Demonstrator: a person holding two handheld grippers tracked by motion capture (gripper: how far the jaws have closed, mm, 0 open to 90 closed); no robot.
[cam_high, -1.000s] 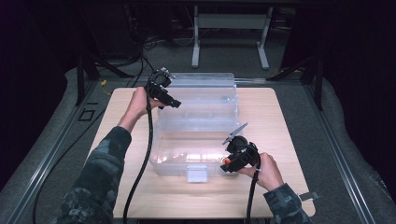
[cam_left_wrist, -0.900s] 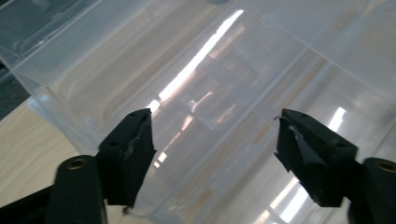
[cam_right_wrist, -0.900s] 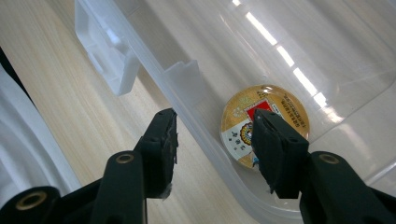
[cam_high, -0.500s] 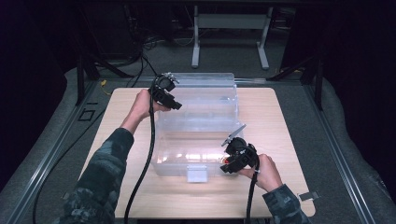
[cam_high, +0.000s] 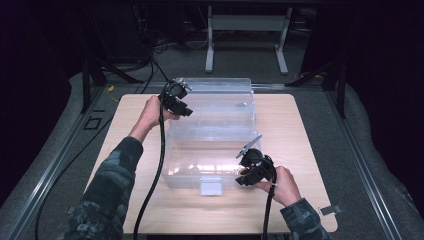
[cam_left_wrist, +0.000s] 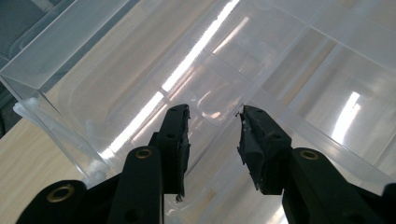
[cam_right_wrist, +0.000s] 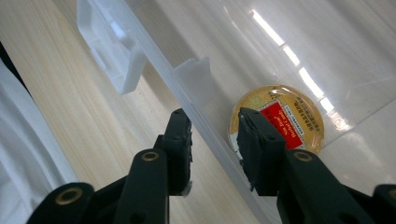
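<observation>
A clear plastic box (cam_high: 192, 172) stands open on the wooden table (cam_high: 295, 125), its lid (cam_high: 215, 92) raised at the back. My left gripper (cam_high: 177, 100) is at the lid's back left corner. Its jaws (cam_left_wrist: 212, 112) are open over the clear compartments (cam_left_wrist: 299, 70), holding nothing. My right gripper (cam_high: 250, 170) sits at the box's front right. It is open (cam_right_wrist: 215, 116), with the box's front wall (cam_right_wrist: 205, 126) running between the jaws. A round gold disc with a red label (cam_right_wrist: 289, 116) lies inside the box just beyond the right jaw.
A white latch (cam_high: 210, 186) juts from the middle of the box's front wall; in the right gripper view the latch (cam_right_wrist: 116, 56) is up to the left. Bare wood lies to the box's right and front. Cables trail from both grippers toward the near edge.
My left gripper has shifted slightly right along the lid's corner. The right gripper has barely moved at the front wall.
</observation>
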